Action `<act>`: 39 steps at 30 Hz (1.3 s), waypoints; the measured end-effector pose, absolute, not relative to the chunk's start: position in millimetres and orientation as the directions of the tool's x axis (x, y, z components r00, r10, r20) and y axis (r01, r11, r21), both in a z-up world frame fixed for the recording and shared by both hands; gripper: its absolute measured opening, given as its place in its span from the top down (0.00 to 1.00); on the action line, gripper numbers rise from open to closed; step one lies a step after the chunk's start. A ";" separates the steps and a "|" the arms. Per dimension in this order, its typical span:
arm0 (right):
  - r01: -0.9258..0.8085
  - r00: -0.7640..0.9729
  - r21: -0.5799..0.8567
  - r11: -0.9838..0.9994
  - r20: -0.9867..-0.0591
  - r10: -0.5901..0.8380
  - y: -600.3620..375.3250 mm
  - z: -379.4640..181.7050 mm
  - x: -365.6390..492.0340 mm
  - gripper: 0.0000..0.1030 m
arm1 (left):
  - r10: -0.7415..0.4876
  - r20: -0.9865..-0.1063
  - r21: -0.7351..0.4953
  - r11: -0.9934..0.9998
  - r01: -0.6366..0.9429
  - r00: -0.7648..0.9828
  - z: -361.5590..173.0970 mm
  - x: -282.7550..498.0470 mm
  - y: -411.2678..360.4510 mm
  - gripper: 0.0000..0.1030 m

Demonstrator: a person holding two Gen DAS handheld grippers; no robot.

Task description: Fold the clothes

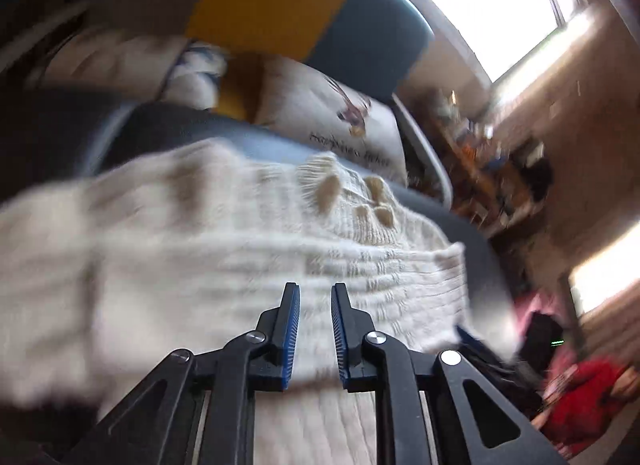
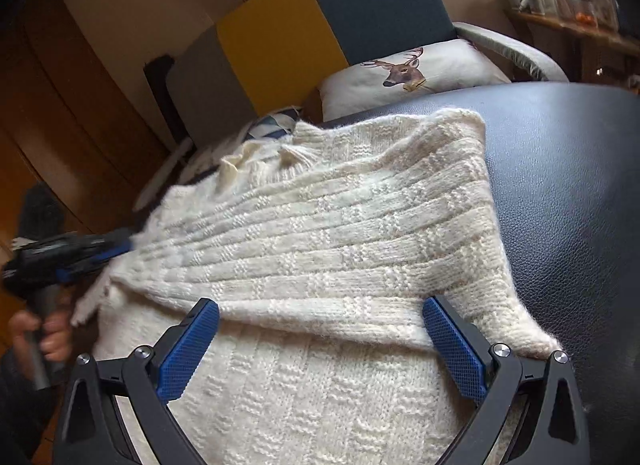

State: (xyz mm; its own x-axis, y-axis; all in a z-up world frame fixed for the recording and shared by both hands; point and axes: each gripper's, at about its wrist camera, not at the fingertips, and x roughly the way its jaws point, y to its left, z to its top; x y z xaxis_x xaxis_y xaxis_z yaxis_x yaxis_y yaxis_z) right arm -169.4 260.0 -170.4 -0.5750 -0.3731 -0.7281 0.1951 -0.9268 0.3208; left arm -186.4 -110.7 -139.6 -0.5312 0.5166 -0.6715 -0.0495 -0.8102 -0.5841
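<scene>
Blue ribbed pads line the right gripper [image 2: 320,349], whose jaws stand wide apart over a cream knitted sweater [image 2: 320,233]. Nothing sits between them but the knit below; the fold's near edge runs across the gap between the two pads. Whether the pads touch the wool cannot be told. This gripper points forward and slightly down along the garment.

At the left edge of the right wrist view, the left gripper [image 2: 120,247] reaches in sideways, level with the cloth, its tip at the sweater's left edge. A hand [image 2: 44,335] clasps its grey handle from below, fingers curled round it. In its own blurred view, the left gripper [image 1: 316,297] shows a narrow gap between its pads, with the sweater [image 1: 240,233] spread beyond and beneath; whether any cloth is pinched there cannot be told.

The sweater lies on a dark leather-like surface [image 2: 560,185], an upper layer folded back over a lower one, its far corner near the surface's back edge. Behind stands a chair [image 2: 304,25] with grey, yellow and teal panels, and on its seat a white cushion [image 2: 420,73] printed with a deer's head.
</scene>
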 end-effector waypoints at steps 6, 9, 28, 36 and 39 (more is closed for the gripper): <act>0.196 -0.589 0.203 -0.959 -0.758 -0.281 230.3 -149.9 -158.7 0.00 | 0.464 -0.624 -0.715 -0.663 0.221 -0.629 -160.1 -99.5 -250.3 0.85; 0.232 -0.601 0.273 -0.934 -0.714 -0.358 209.1 -134.2 -140.1 0.00 | 0.416 -0.597 -0.774 -0.524 0.356 -0.686 -179.6 -51.9 -323.5 0.82; 0.286 -0.513 0.338 -0.897 -0.736 -0.441 134.7 -136.6 -91.6 0.00 | 0.025 -0.490 -0.855 0.178 0.487 -0.871 -247.8 43.1 -490.4 0.74; 0.281 -0.495 0.334 -0.900 -0.753 -0.434 132.4 -146.2 -89.3 0.00 | 0.015 -0.547 -0.818 0.201 0.538 -0.837 -250.2 18.3 -498.2 0.96; 0.283 -0.489 0.320 -0.904 -0.762 -0.424 132.7 -150.3 -87.2 0.00 | 0.019 -0.560 -0.803 0.232 0.549 -0.828 -252.4 13.6 -500.0 0.97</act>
